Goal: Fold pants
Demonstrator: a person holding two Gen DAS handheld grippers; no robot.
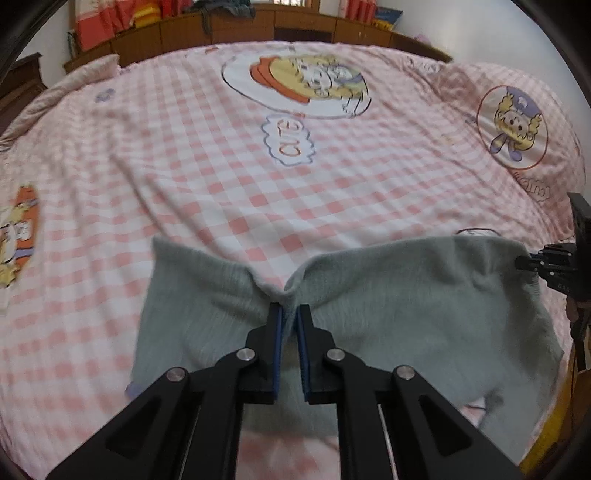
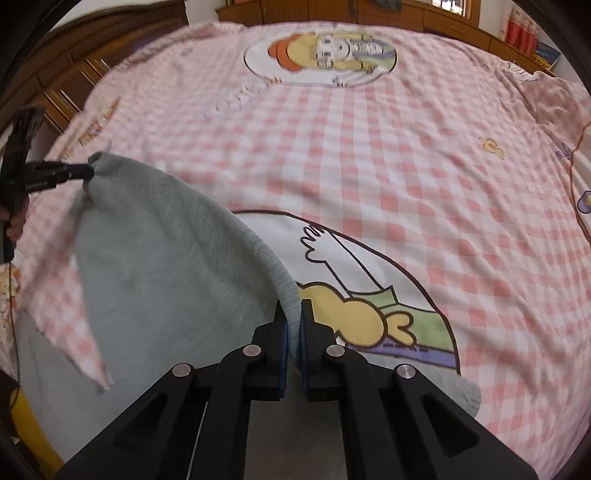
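Right up close, the left gripper (image 1: 290,314) is clamped tight on a bunched bit of the grey pants (image 1: 388,314), somewhere along their far edge. The right gripper (image 2: 294,317) is pinched on the same edge further along, with the hem squeezed between its blue pads (image 2: 283,343). Between the two, the fabric is lifted off the bed and hangs in a sagging sheet, while the lower part seems to trail near the bed's edge. So I'd say this is the pick-up for a fold, both corners secured, cloth raised.

Beyond that it's just the pink checked bedsheet (image 1: 184,166) with its cartoon prints, then wooden cabinets (image 1: 258,26) along the wall.

Next move probably needs both hands travelling together, keeping the edge taut, and laying it down evenly so the halves line up.
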